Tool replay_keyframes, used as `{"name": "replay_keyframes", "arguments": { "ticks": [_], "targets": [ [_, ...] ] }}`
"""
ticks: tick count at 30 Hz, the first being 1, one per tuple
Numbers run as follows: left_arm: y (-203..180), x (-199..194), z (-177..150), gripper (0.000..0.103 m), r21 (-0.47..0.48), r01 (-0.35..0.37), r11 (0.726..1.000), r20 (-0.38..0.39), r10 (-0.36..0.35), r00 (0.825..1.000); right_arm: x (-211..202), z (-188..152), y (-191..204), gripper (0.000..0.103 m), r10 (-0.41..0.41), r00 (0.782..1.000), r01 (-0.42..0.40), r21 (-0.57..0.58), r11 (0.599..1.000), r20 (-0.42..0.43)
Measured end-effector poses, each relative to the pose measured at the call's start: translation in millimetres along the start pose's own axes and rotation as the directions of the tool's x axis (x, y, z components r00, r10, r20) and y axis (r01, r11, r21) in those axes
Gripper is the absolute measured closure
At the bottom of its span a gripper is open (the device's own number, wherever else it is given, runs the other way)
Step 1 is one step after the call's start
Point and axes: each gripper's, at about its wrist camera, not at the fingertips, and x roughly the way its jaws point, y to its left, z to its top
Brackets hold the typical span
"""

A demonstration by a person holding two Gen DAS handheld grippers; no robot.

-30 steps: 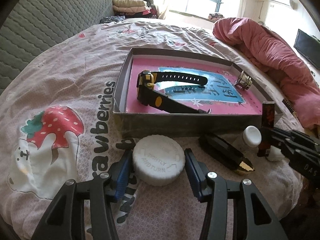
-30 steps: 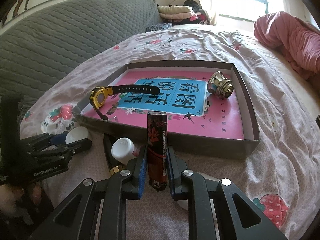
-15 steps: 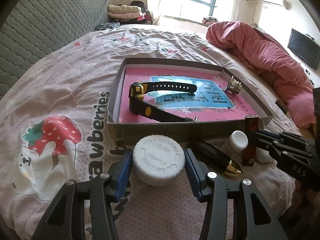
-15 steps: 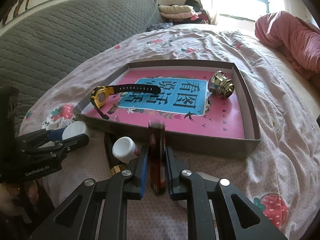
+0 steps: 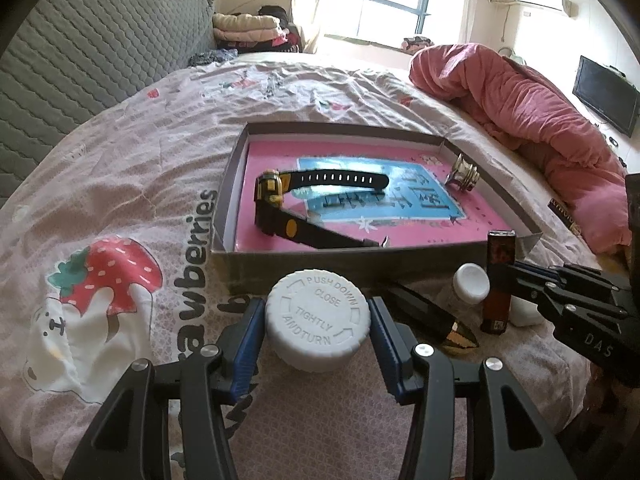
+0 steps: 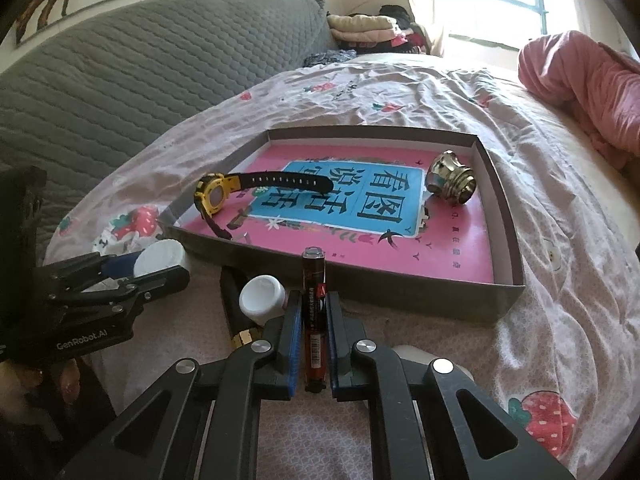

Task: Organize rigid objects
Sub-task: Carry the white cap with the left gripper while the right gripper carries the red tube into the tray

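My left gripper is shut on a white child-proof cap jar, just in front of the shallow box. My right gripper is shut on a dark red rectangular tube and holds it upright before the box's front wall; the tube also shows in the left wrist view. The box holds a yellow-and-black watch and a brass knob on a pink printed sheet.
A small white-capped bottle and a black pen-like object with a gold tip lie on the bedsheet between the grippers. A pink duvet is bunched at the right. A grey quilted headboard is at the left.
Both grippers have lifted and tilted, so the views look further up the bed. The right gripper's tube has turned and now shows its narrow side. The white jar stays held.
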Motion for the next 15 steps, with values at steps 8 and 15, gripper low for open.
{"name": "replay_keyframes", "arguments": {
  "ticks": [8, 15],
  "targets": [
    [-4.9, -10.5, 1.6, 0.052, 0.008, 0.008, 1.0, 0.027, -0.009, 1.0, -12.4, 3.3, -3.6, 0.092, 0.009, 0.999, -0.01, 0.011, 1.0, 0.039],
    [-12.7, -19.2, 2.6, 0.052, 0.023, 0.014, 1.0, 0.044, -0.015, 0.999, -22.5, 6.0, -7.6, 0.092, 0.023, 0.997, -0.025, 0.032, 0.999, 0.071]
  ]
}}
